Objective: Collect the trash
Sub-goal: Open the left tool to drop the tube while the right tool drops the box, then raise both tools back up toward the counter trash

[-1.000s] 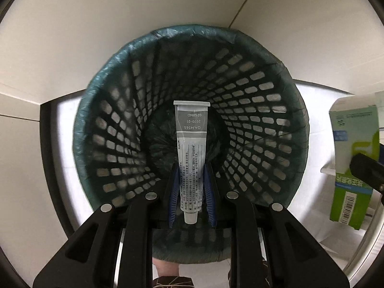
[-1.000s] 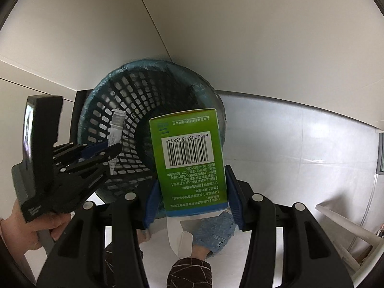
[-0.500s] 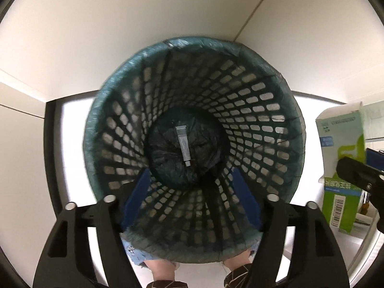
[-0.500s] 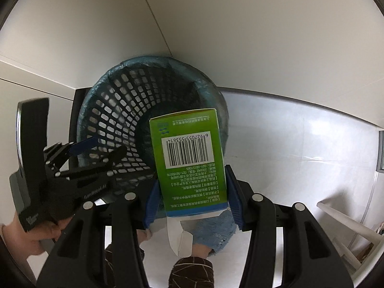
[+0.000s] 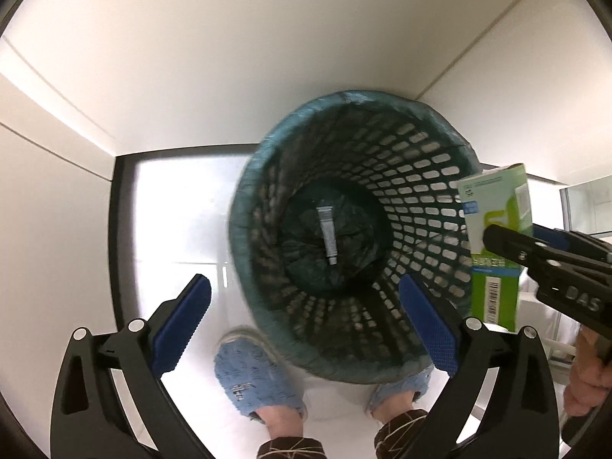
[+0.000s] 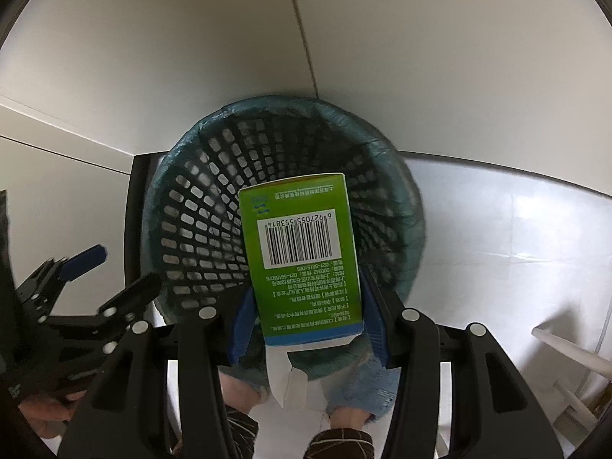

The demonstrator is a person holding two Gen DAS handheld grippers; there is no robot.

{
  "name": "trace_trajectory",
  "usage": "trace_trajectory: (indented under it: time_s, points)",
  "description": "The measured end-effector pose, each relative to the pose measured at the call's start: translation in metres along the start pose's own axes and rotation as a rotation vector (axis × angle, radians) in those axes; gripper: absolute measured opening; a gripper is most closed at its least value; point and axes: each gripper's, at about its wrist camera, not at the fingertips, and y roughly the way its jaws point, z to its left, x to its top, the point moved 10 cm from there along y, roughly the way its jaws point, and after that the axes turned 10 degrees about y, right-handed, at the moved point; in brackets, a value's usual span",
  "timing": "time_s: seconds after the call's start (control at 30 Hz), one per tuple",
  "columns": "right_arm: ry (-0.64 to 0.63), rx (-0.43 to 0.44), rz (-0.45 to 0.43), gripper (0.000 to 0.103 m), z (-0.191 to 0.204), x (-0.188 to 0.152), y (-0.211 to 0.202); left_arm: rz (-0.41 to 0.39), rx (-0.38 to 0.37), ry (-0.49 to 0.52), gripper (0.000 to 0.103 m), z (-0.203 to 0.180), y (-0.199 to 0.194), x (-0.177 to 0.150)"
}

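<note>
Right wrist view: your right claw (image 6: 306, 329) clamps the green box (image 6: 302, 252); centre it over the bin (image 6: 214, 206) at 12 o'clock, then release. Left claw (image 5: 302, 321), jaws just opened, holds nothing.

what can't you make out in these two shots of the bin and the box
- Tube label: left wrist view, too small to read.
- Bin bottom: right wrist view, hidden behind the green box.
- Box front: left wrist view, crossed by the right gripper.
- Person: only feet, cut off by the lower edge.
</note>
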Motion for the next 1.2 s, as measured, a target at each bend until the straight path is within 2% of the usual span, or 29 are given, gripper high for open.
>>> trace_trajectory:
  time_s: [0.33,0.37,0.5,0.8,1.03,1.1,1.2]
  points:
    - [0.012,-0.002,-0.004,0.049,0.016,0.004,0.024,0.034,0.022,-0.006,0.095,0.024,0.001,-0.005]
    - [0.017,-0.013,-0.004,0.051,0.015,0.004,0.026,0.04,0.024,-0.008,0.095,0.025,0.002,-0.005]
    - [0.035,-0.015,-0.014,0.072,0.013,0.005,0.025,0.041,0.02,-0.029,0.095,0.028,0.004,-0.007]
    - [0.017,-0.031,-0.029,0.092,0.005,0.006,0.015,0.033,0.015,-0.07,0.096,0.025,0.003,-0.004]
    - [0.004,-0.073,-0.051,0.095,-0.008,0.002,-0.012,0.029,0.03,-0.06,0.097,0.023,-0.011,0.0]
    - [0.005,-0.068,-0.056,0.095,-0.01,0.001,-0.024,0.028,0.052,-0.051,0.096,0.023,-0.019,0.0]
    - [-0.005,-0.075,-0.071,0.095,-0.013,0.001,-0.042,0.019,0.046,-0.049,0.096,0.019,-0.037,0.002]
